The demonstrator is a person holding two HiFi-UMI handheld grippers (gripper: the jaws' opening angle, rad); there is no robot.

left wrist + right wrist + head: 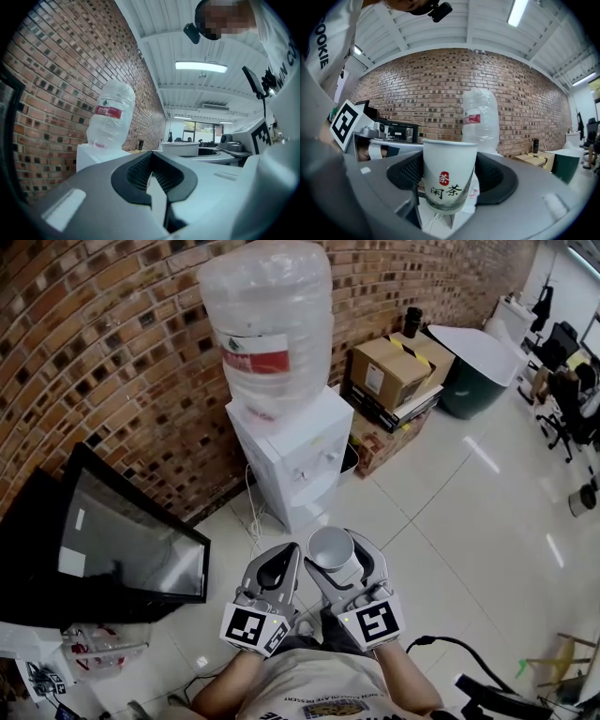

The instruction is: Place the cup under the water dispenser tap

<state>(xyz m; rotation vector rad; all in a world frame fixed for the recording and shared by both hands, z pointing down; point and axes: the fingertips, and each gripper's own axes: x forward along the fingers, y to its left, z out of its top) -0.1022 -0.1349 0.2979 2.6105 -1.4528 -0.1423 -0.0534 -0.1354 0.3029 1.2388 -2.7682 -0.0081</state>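
Observation:
A white paper cup [330, 548] with a red seal and dark characters [449, 176] stands upright between the jaws of my right gripper [338, 547], which is shut on it. The white water dispenser [292, 454] stands ahead against the brick wall, with a clear bottle [270, 324] on top and its taps [322, 460] on the front. The cup hangs a short way in front of the dispenser, below tap level in the head view. My left gripper [279, 563] is beside the right one, shut with nothing in it; its jaw tips meet [151, 159].
A dark flat screen [112, 545] leans against the wall at the left. Cardboard boxes [394, 381] are stacked right of the dispenser, with a round white table [478, 352] beyond. A cable [253, 512] runs down beside the dispenser. Office chairs [562, 399] stand at far right.

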